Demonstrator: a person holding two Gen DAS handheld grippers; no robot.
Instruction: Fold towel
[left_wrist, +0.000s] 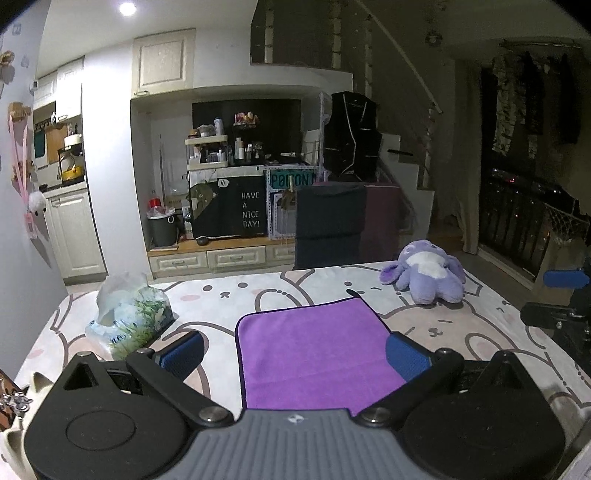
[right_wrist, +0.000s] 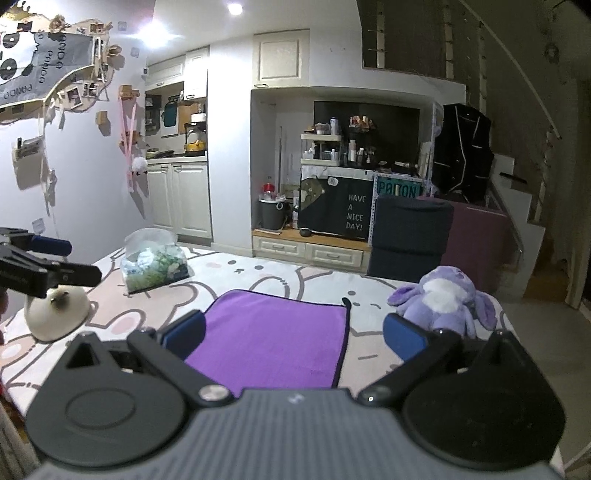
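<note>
A purple towel (left_wrist: 314, 350) with a dark hem lies flat on the bed with the bunny-print sheet (left_wrist: 229, 295). It also shows in the right wrist view (right_wrist: 273, 339). My left gripper (left_wrist: 295, 350) is open above the towel's near edge, with a blue pad on each side and nothing held. My right gripper (right_wrist: 293, 334) is open over the towel's near right part, empty. The right gripper shows at the right edge of the left wrist view (left_wrist: 561, 299). The left gripper shows at the left edge of the right wrist view (right_wrist: 40, 258).
A purple plush toy (left_wrist: 428, 273) sits on the bed to the right of the towel. A plastic bag (left_wrist: 129, 314) lies to its left. A white cat-shaped object (right_wrist: 55, 310) sits at the bed's left edge. Cabinets and a dark chair (left_wrist: 328, 225) stand beyond the bed.
</note>
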